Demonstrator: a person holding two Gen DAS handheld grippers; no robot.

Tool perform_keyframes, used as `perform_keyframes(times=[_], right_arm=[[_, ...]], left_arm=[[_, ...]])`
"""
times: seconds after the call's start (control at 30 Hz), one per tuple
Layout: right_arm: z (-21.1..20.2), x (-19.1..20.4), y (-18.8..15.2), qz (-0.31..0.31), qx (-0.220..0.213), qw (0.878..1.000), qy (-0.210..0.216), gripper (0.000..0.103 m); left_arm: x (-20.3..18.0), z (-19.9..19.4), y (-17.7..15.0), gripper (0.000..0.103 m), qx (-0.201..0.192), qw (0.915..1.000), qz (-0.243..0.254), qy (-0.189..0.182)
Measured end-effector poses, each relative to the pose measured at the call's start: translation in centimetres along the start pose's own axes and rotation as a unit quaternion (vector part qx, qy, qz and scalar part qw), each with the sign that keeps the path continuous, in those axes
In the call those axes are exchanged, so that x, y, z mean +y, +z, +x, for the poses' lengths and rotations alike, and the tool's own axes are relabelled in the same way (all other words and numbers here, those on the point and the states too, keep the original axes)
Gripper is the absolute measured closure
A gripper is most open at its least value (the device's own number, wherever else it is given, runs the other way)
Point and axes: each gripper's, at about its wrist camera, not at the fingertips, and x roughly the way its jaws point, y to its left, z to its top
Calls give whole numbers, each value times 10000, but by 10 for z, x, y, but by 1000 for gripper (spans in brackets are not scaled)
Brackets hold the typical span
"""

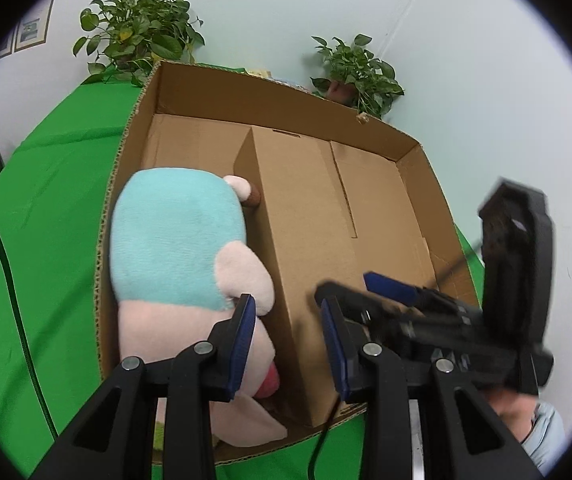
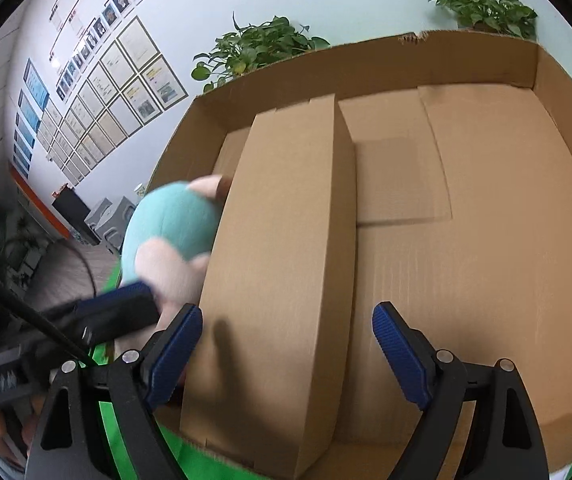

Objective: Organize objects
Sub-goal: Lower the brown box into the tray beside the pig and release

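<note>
Green cloth [image 1: 46, 208] covers the table; pale wall behind, two potted plants at the far edge, one far left [image 1: 138, 32], one far right [image 1: 355, 70]. Framed papers [image 2: 118, 92] hang on the left wall in the right wrist view.

Open cardboard box [image 1: 365, 124] sits on the cloth. An upright cardboard divider [image 1: 297, 216] runs near to far, splitting it into a narrow left compartment and a wider right one.

Plush toy [image 1: 178, 236], teal body with pale pink limbs and head, lies in the left compartment, pressed against the divider, filling most of that slot. Its pink near end overhangs the box's near edge.

Left gripper [image 1: 287, 344]: jaws apart, nothing between them, hovering over the near end of the divider; left finger [image 1: 242, 344] just over the toy's pink part, touching or not unclear.

Right gripper [image 2: 286, 352]: jaws wide apart, holding nothing, straddling the divider's near end from above.
</note>
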Motion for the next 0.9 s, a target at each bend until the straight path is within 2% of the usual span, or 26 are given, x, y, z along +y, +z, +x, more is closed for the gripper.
perform_keyframes(times=[0.1,0.17,0.3,0.43,0.57,0.6,0.63,0.7,0.73,0.83,0.9], right_arm=[[15,-1,14,91,116,9999,2,25],[24,-3,21,152,158,9996,197,30],[30,0,25,63,155,9993,333,35],[33,-7,28,74,191,9988,441,37],[31,0,28,-137,174,9994,265,36],[29,3,28,-216,167,9995,144,32],[25,7,26,-323,121,9994,-54,29],[15,16,22,-492,-35,9981,-363,7],[7,21,18,-594,-178,9966,-534,1],[-19,36,-1,-1038,-495,9884,-997,1],[-38,43,-15,-1217,-631,9824,-1269,1]], left_arm=[[2,-2,0,70,-22,10000,-11,1],[4,-5,-1,70,-51,10000,-7,30],[8,-10,-2,70,-81,10000,-32,-4],[8,-11,-2,70,-109,9999,-24,-3],[1,-15,-2,70,-183,9997,95,113],[0,-17,-2,70,-216,9996,126,151],[-2,-19,-3,67,-269,9993,176,208],[-7,-26,-4,56,-425,9979,298,382],[-11,-30,-5,48,-511,9969,356,489],[-20,-45,-9,27,-880,9910,471,888],[-28,-57,-15,24,-1187,9868,511,971]])
